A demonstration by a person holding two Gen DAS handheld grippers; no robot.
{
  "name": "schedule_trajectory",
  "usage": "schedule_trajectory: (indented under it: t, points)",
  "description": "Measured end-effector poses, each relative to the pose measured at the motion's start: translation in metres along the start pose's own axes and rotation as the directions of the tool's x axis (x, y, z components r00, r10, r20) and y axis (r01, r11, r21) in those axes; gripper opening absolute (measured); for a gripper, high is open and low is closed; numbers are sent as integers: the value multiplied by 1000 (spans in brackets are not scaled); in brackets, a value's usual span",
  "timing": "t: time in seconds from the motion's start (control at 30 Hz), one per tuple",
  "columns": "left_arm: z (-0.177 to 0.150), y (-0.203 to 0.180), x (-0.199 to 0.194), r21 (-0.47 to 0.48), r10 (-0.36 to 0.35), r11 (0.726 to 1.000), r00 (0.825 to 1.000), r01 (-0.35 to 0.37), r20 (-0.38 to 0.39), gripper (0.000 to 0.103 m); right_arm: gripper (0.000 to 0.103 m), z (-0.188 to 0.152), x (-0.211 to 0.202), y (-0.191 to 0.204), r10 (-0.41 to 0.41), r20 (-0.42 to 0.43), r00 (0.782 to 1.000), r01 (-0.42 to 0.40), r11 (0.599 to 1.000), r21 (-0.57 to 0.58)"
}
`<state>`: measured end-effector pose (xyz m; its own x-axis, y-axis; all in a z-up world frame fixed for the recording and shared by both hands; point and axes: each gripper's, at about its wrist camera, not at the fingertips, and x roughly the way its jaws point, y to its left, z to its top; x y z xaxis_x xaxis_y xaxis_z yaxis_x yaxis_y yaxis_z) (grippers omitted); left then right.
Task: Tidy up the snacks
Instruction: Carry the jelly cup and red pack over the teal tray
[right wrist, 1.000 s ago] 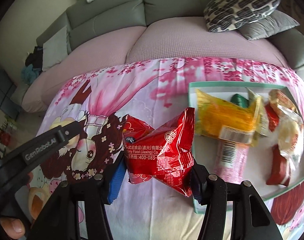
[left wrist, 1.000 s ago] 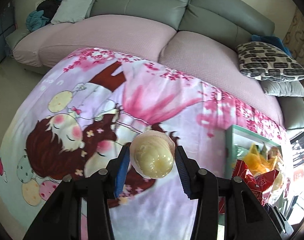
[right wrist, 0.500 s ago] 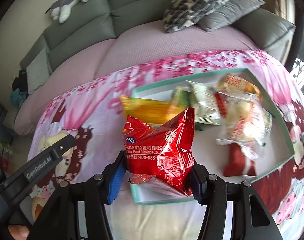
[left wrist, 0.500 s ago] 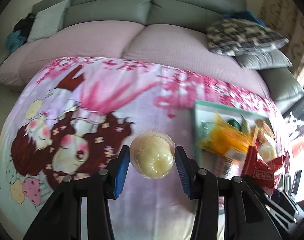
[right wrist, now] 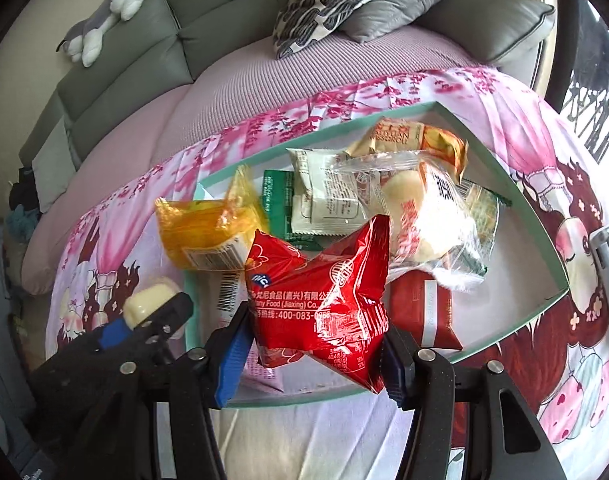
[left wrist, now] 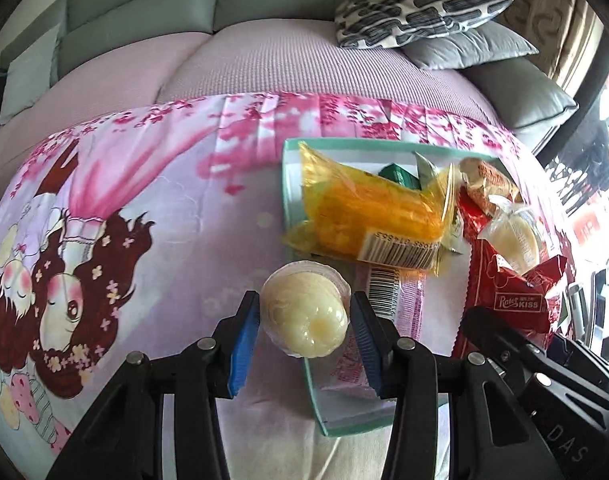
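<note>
My left gripper (left wrist: 304, 330) is shut on a pale yellow jelly cup (left wrist: 304, 312), held over the near left corner of the mint green tray (left wrist: 290, 148). My right gripper (right wrist: 312, 350) is shut on a red foil snack bag (right wrist: 320, 296), hanging above the tray's (right wrist: 544, 224) front part. In the tray lie a yellow packet (left wrist: 364, 212), a pink wrapper (left wrist: 400, 304), a red pack (right wrist: 424, 312), a clear bag with a white bun (right wrist: 420, 216) and several other wrapped snacks. The left gripper with its jelly cup (right wrist: 144, 306) shows at lower left of the right wrist view.
The tray rests on a pink cartoon-print blanket (left wrist: 124, 208) spread in front of a grey and pink sofa (left wrist: 264, 56). A patterned cushion (left wrist: 420, 8) and a grey cushion (left wrist: 476, 46) lie on the sofa's right end. A plush toy (right wrist: 100, 24) sits on the sofa back.
Both grippers have travelled right, from over the blanket to over the tray, each keeping its snack. The jelly cup has reached the tray's near left corner and the red bag hangs over the tray.
</note>
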<state>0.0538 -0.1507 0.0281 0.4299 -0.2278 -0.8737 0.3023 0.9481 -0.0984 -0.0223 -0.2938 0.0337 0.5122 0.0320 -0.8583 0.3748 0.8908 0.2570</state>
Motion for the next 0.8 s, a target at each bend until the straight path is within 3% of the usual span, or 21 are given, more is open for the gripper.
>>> schedule_trajectory:
  t: [0.3,0.6,0.8]
  points:
    - [-3,-15,11,49,-32,998,999,33,-21,48,60,3,2,-22,-19,2,1000,19,999,48]
    - [-4,-22,9,76,-2,997,1000,3,-9,48,60,3,4,-27,-11,-2,1000,11,998,54]
    - [-6,-23,15,78,-43,996,998,46,-39,48,62,3,5,-29,-13,-5,1000,13,998,60]
